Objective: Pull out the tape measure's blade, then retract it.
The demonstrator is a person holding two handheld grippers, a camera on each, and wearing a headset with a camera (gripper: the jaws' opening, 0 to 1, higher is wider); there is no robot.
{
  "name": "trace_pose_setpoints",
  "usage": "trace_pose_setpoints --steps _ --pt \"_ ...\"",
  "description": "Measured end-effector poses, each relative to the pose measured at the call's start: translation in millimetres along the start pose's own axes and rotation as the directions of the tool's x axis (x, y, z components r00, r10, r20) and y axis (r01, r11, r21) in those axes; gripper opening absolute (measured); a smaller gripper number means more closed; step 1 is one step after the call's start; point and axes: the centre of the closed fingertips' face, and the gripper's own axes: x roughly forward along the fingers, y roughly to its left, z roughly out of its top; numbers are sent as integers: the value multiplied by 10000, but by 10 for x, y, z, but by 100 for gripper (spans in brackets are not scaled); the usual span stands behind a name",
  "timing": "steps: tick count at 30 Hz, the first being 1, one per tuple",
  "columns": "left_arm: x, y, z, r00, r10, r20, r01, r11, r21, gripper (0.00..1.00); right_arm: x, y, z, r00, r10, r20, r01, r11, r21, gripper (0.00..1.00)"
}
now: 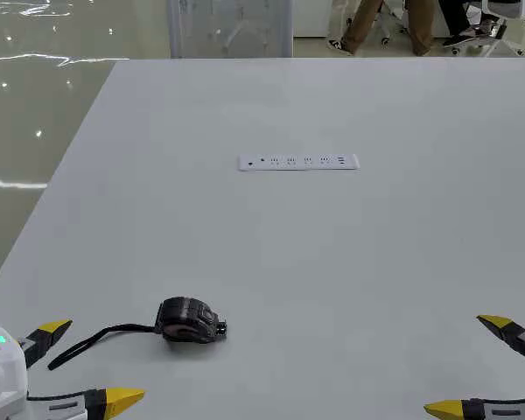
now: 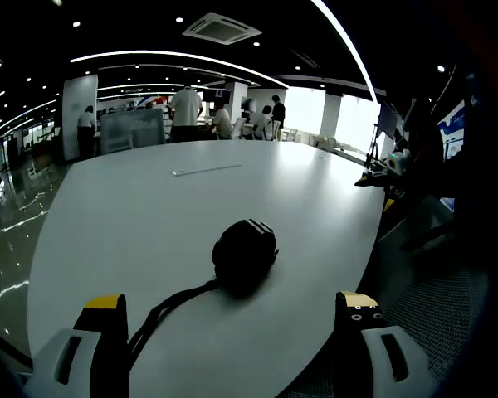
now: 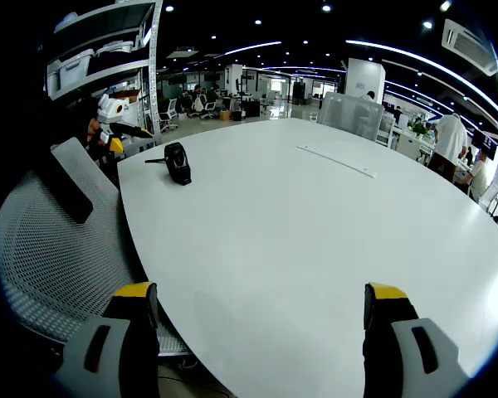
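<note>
Jaws stand wide open on both grippers, holding nothing. Black tape lies on its side on the white worktop, near the front edge, untouched. Its strap trails off the tape toward the left gripper, which hovers just beside the tape, with the strap's end lying between that gripper's spread jaws. Whether strap and jaws touch, I cannot tell. Right gripper hangs well apart from the tape, along the same front edge. A white power strip lies well beyond the tape, toward the worktop's middle.
</note>
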Motion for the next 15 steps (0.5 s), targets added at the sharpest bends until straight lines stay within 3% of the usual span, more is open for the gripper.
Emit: trace_pose_setpoints --steps 3,15 --pt "4 2 -32 9999 23 -154 -22 10000 26 100 -8 6 -3 10000 -19 15 19 10000 42 100" --pt "7 -26 -18 9999 -61 -122 62 10000 62 100 -62 -59 -5 9998 -210 -36 210 9998 -6 100"
